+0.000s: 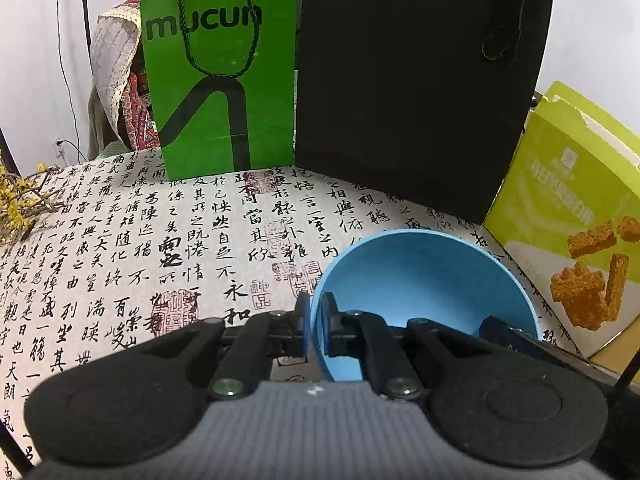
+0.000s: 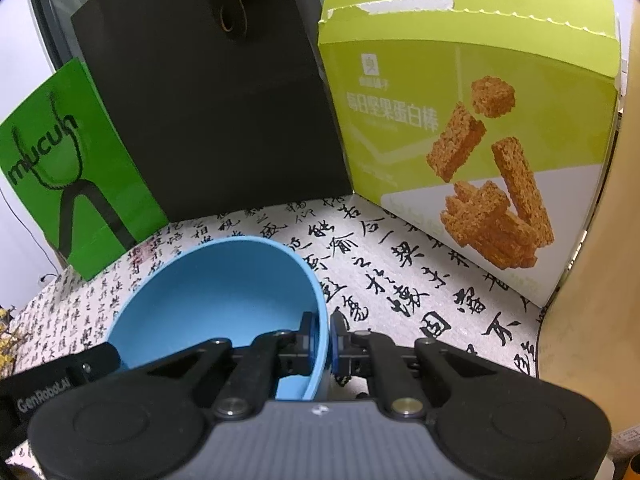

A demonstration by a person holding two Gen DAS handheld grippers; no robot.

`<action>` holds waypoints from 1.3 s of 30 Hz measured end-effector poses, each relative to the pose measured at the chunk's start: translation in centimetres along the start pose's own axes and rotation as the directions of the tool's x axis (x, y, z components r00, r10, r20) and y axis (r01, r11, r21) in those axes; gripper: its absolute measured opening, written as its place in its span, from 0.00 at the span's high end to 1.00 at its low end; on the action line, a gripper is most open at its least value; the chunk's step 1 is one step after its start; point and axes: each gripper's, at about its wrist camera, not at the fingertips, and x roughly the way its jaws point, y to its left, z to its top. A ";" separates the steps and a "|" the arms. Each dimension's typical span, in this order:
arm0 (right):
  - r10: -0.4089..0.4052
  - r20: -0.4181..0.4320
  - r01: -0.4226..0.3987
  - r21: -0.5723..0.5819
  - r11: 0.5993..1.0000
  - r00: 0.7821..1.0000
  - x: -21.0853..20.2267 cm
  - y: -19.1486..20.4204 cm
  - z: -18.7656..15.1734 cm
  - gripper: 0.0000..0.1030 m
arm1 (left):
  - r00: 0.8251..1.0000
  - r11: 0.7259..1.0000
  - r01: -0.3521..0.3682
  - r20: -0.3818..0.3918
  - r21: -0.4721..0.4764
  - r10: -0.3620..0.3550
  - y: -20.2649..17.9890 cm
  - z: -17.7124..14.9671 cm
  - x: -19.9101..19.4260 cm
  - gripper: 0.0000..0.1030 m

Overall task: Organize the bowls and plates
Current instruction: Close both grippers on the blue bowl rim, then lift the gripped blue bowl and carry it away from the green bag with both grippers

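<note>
Two claws pinch one blue bowl by opposite walls: the left claw clamps its left rim, the right claw its right rim, so the bowl hangs between them over the worktop. Behind, left to right, a green bag, a black bag and a snack box stand close, walling off any push forward
</note>
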 end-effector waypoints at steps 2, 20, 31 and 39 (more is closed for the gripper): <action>-0.005 0.001 0.005 -0.004 1.000 1.000 0.0 0.0 0.0 0.93 | 1.000 1.000 -0.001 -0.003 0.001 0.001 -0.1 -0.1 0.2 0.93; -0.044 -0.005 0.043 -0.058 0.997 0.999 0.4 0.8 -0.1 0.92 | 0.999 0.999 0.030 -0.037 -0.027 -0.031 0.5 -0.5 0.9 0.93; -0.051 -0.027 0.050 -0.060 0.997 0.998 0.9 0.9 -0.2 0.90 | 1.000 0.999 0.024 -0.012 -0.023 -0.024 0.2 -0.5 1.0 0.94; -0.031 -0.009 0.030 -0.056 0.998 0.999 0.6 0.9 -0.3 0.90 | 1.000 1.000 0.012 0.007 -0.004 -0.012 0.1 -0.3 0.7 0.94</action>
